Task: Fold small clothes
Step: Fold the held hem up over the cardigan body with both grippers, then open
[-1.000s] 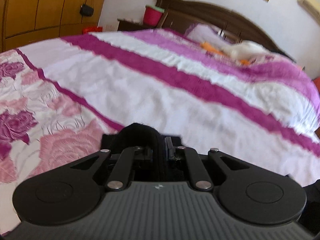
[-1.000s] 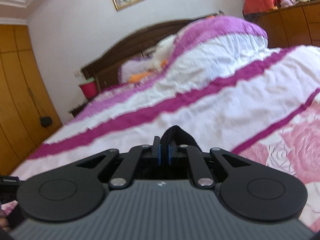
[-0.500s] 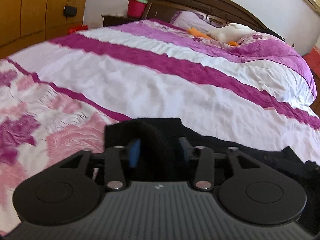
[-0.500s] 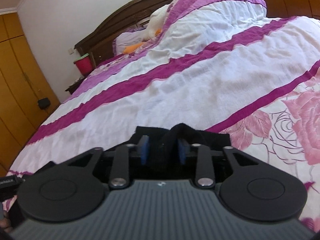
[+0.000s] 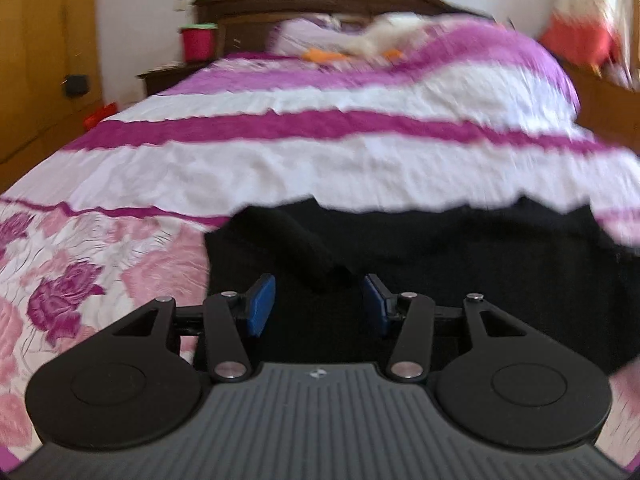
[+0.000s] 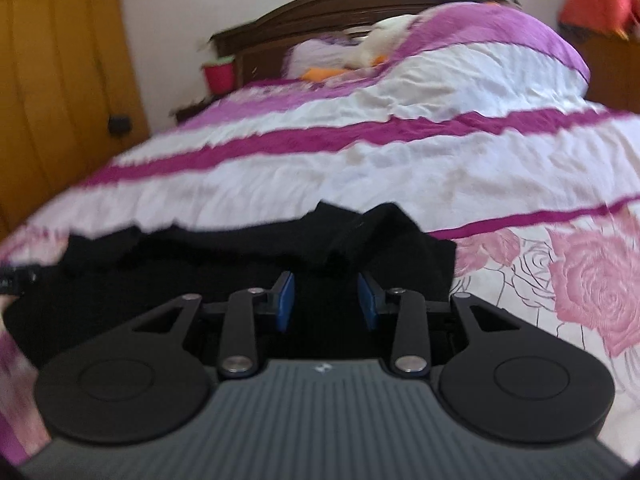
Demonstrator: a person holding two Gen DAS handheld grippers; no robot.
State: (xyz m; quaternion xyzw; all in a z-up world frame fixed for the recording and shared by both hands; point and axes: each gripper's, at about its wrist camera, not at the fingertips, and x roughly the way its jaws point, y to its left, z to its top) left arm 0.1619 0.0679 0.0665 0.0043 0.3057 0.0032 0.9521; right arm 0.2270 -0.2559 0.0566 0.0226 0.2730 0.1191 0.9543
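A black garment (image 5: pixel 460 264) lies spread on the bed cover, with a raised fold at its left end. My left gripper (image 5: pixel 316 306) is open just above that end, its blue pads (image 5: pixel 260 304) apart and holding nothing. In the right wrist view the same black garment (image 6: pixel 224 256) lies flat with a bunched fold near its right end. My right gripper (image 6: pixel 326 304) is open over that end, blue pads (image 6: pixel 286 300) apart and free of cloth.
The bed cover (image 5: pixel 320 160) has white and magenta stripes and pink roses near me. Pillows and a white soft toy (image 5: pixel 384 36) lie at the dark headboard. A red bucket (image 5: pixel 198 42) stands on the nightstand. Wooden wardrobes (image 6: pixel 52 80) stand to the left.
Both grippers were shut on the garment's ends, then opened and let go. The garment now lies on the bed and both grippers have drawn back a little.
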